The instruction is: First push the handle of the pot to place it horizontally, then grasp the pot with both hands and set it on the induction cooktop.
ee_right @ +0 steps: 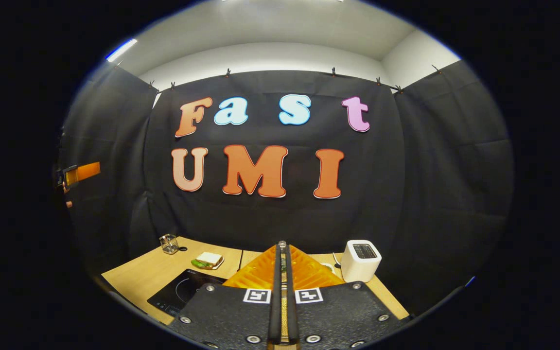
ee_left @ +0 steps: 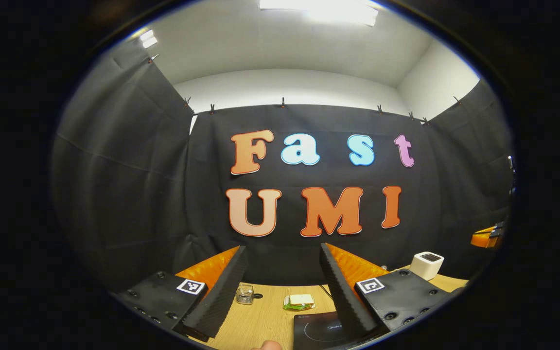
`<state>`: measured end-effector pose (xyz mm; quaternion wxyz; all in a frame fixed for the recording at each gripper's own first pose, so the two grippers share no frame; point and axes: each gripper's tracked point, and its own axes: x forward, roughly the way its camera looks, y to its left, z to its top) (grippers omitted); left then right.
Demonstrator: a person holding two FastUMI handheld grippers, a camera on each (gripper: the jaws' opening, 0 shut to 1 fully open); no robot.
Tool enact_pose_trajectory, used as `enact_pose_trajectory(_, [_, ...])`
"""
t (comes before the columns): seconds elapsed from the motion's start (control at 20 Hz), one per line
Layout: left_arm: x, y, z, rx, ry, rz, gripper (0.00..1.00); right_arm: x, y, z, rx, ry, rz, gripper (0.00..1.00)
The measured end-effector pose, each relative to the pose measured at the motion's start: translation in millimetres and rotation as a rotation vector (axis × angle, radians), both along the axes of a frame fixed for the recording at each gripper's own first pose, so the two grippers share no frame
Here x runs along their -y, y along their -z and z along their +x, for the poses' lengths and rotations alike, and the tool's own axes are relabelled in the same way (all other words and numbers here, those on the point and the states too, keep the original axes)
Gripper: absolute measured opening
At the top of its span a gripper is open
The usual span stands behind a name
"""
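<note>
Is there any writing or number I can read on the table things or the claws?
Cooktop: faint small print, too blurred to read.
Left claw, right claw: square patterned tags, no words.
White box: nothing readable.

Both held low over the wooden surface (ee_left: 260, 316), facing the booth's back wall, tilted upward. Left gripper view set nearer the surface's left side, right gripper view farther right. Shared: induction cooktop (ee_left: 316, 330) (ee_right: 183, 291), sandwich (ee_left: 300, 301) (ee_right: 208, 260), glass jar (ee_left: 244, 293) (ee_right: 168, 244), white toaster (ee_left: 427, 265) (ee_right: 361, 260).
</note>
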<state>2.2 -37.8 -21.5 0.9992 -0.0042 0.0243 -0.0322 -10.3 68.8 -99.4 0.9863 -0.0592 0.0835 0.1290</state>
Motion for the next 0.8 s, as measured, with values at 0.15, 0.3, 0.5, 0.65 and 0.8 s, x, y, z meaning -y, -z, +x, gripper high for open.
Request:
enact_pose_trajectory(0.15, [0.4, 1.6, 0.2, -0.002, 0.003, -0.003, 0.99, -5.6, 31.2, -0.1, -0.067, -0.017, 0.015, 0.0])
enact_pose_trajectory(0.3, [-1.9, 3.0, 1.2, 0.0, 0.0, -0.01, 0.99, -2.5, 75.8, 0.4, -0.149, -0.01, -0.012, 0.0])
enact_pose_trajectory(0.5, [-2.6, 10.1, 2.1, -0.018, -0.002, -0.006, 0.97, -8.6, 117.8, -9.9, -0.257, -0.018, 0.008, 0.0])
enact_pose_trajectory(0.65, [-2.3, 13.1, -0.2, -0.02, -0.004, 0.006, 0.99, -10.0, 147.0, -20.0, -0.307, -0.022, 0.011, 0.0])
enact_pose_trajectory(0.8, [2.9, 12.9, -3.3, -0.02, 0.007, 0.001, 0.99, -10.4, 182.5, -30.9, -0.381, -0.027, 0.021, 0.0])
